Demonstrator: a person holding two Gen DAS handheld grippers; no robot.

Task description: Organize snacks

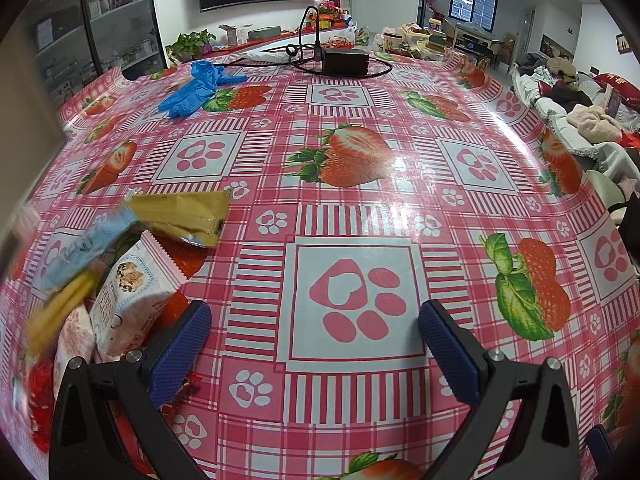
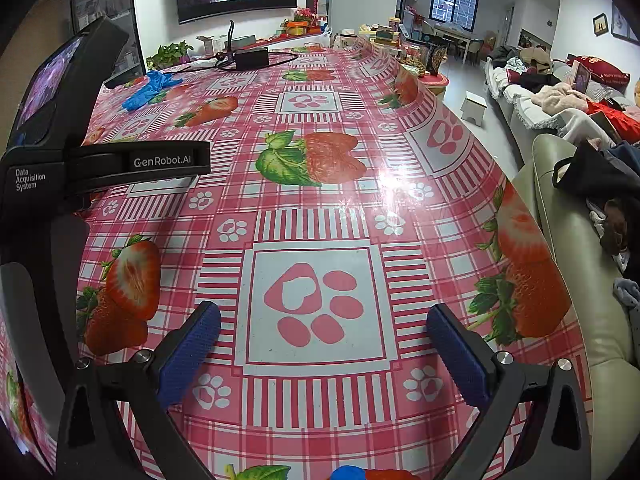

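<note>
In the left wrist view a heap of snack packets lies at the left on the strawberry tablecloth [image 1: 352,216]: a gold packet [image 1: 180,216], a light blue packet [image 1: 86,248], a white and pink cookie packet [image 1: 132,296], a blurred yellow packet [image 1: 56,312] and a red one [image 1: 38,396]. My left gripper [image 1: 316,324] is open and empty just right of the heap, its left pad [image 1: 180,352] beside the cookie packet. My right gripper [image 2: 324,326] is open and empty above the tablecloth [image 2: 320,200]. No snacks show in the right wrist view.
Blue gloves [image 1: 196,88] and a black power adapter with cable [image 1: 344,62] lie at the table's far end. The left hand-held device [image 2: 60,160] fills the left of the right wrist view. A sofa with clothes [image 2: 568,128] runs along the table's right edge.
</note>
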